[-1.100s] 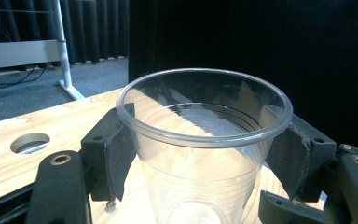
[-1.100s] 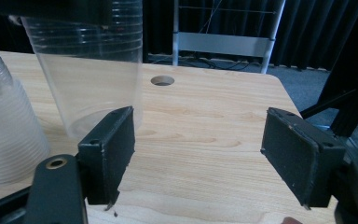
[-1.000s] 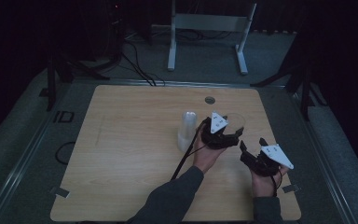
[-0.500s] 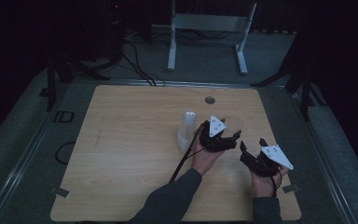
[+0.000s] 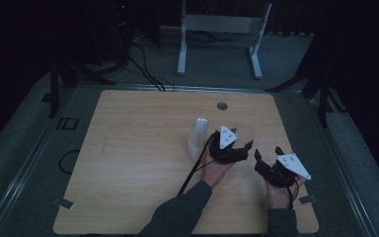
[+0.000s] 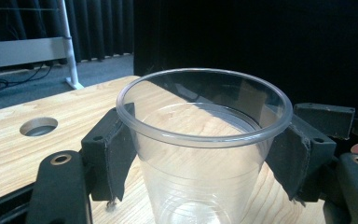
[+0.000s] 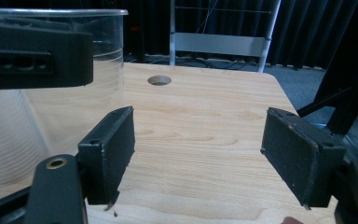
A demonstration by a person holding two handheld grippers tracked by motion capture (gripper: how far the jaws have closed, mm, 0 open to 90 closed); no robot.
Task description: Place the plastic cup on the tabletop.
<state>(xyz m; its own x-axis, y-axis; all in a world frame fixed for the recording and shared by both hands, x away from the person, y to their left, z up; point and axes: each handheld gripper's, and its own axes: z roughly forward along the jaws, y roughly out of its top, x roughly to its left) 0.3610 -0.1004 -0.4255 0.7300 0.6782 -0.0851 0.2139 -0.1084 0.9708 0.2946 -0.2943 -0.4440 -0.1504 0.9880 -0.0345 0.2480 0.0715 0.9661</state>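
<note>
A clear plastic cup (image 6: 200,140) stands upright between the black pads of my left gripper (image 6: 205,154), which press on its two sides just under the rim. From above, the left gripper (image 5: 244,140) sits right of the table's middle with the cup (image 5: 244,132) faint at its tip. A stack of clear cups (image 5: 197,138) lies on its side just left of that hand. My right gripper (image 5: 266,155) rests nearer the front right, jaws wide apart. In its own view, the right gripper (image 7: 198,154) has bare wood between its pads, and the held cup (image 7: 107,56) rises at the upper left.
The wooden table (image 5: 143,163) has a round hole (image 5: 222,105) near its far edge. A white metal frame (image 5: 222,24) stands on the floor behind, with cables beside it. Dark curtains close off the back.
The left gripper, with the cup in it, has edged slightly toward the person. The right gripper has kept still.
</note>
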